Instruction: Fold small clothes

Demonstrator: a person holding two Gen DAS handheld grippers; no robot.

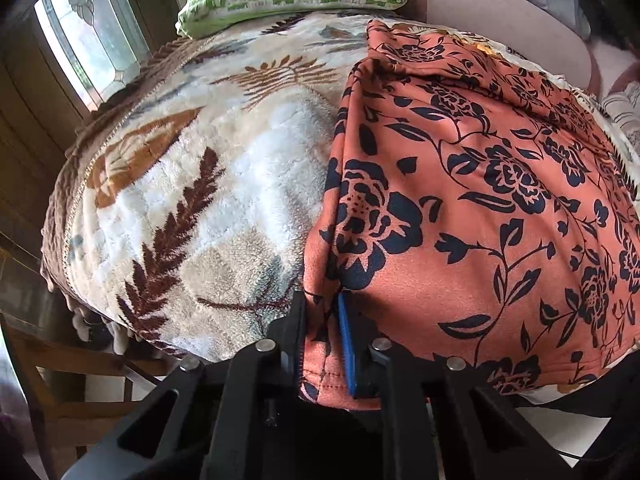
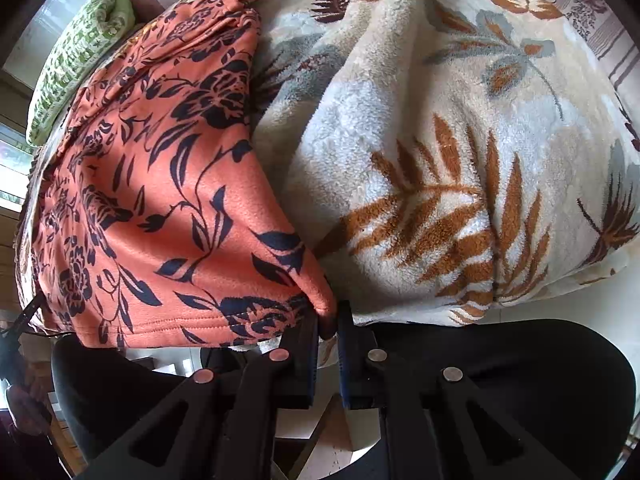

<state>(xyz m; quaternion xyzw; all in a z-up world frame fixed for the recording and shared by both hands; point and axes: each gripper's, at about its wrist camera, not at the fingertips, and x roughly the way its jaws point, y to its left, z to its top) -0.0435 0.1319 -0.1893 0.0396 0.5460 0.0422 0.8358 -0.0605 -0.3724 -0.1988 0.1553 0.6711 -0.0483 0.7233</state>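
Two corners pinched. Left wrist view: left tongs (image 1: 322, 344) clamped on the near hem corner of orange floral garment (image 1: 460, 200), stretching toward 1 o'clock over fleece blanket (image 1: 224, 184). Right wrist view: right tongs (image 2: 328, 336) nipping the opposite hem corner, cloth running toward 10 o'clock.

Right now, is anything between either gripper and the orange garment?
Nothing visible. The left gripper and the right gripper each pinch a near corner of the orange garment, which lies on the blanket.

Orange floral garment's (image 1: 480, 184) far right side beyond the frame edge.
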